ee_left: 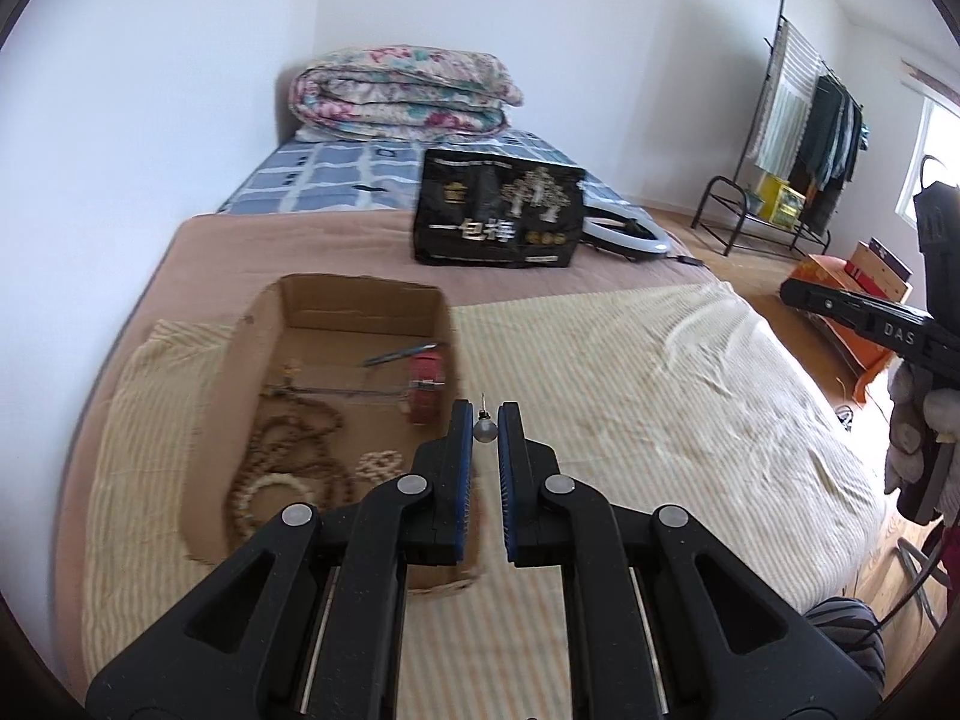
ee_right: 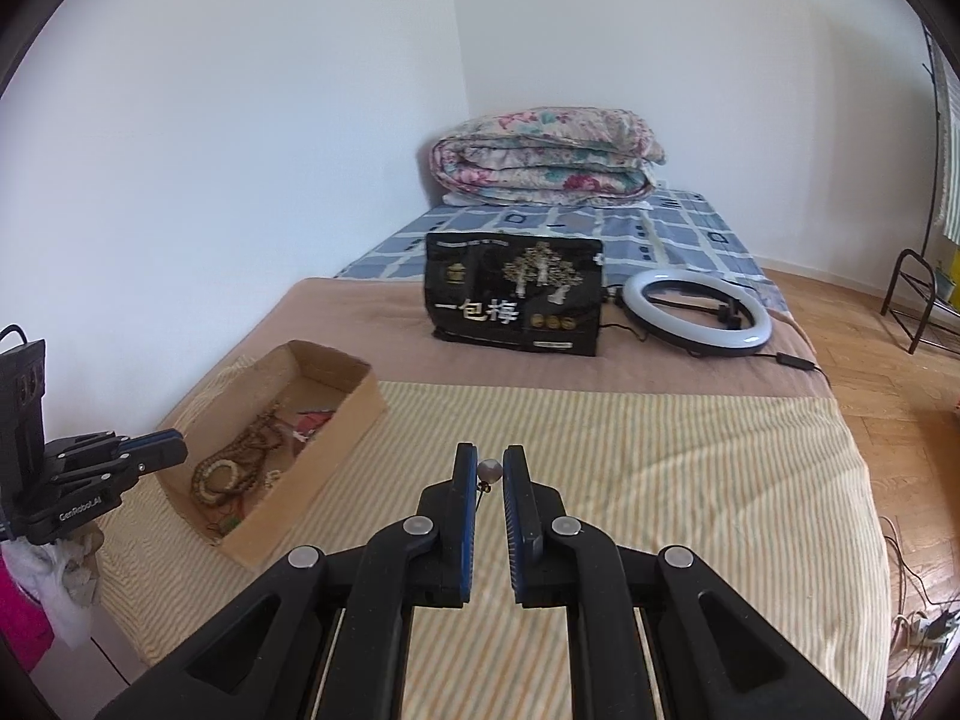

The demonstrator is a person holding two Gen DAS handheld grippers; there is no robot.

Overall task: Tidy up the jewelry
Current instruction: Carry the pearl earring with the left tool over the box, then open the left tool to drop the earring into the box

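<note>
My left gripper is shut on a small earring, a grey bead with a thin hook, just right of the open cardboard box on the striped cloth. The box holds wooden bead necklaces, a pale bead bracelet and a red band. My right gripper is shut on a matching grey bead earring, its hook hanging down, above the striped cloth and right of the box. Each gripper also shows at the edge of the other's view: the right one, the left one.
On the brown blanket behind stand a black printed bag and a white ring light. A folded floral quilt lies at the bed's head. The bed's right edge drops to wooden floor, with a clothes rack beyond.
</note>
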